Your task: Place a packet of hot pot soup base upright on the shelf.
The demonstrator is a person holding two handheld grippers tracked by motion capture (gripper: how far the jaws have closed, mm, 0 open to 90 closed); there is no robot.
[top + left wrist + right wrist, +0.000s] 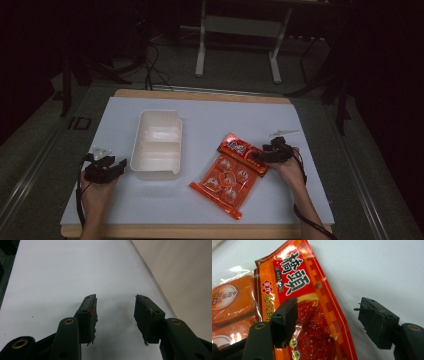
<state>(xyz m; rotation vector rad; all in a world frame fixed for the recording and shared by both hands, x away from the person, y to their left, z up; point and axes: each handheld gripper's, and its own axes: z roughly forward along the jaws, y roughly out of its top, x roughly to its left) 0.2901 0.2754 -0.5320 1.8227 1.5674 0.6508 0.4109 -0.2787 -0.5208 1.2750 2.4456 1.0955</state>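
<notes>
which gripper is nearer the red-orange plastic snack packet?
Right. The right gripper is at the red-orange plastic snack packet, open jaws straddling its top edge. The left gripper sits far off, beyond the white plastic two-compartment tray, jaws open.

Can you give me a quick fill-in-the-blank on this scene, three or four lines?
1. The red snack packet lies to the ____ of the white tray in the high view.
2. The white tray is split into ____ compartments.
3. The right hand-held gripper has its jaws ____ over the packet's top edge.
4. The left hand-held gripper has ____ between its jaws.

Missing words: right; two; open; nothing
</notes>
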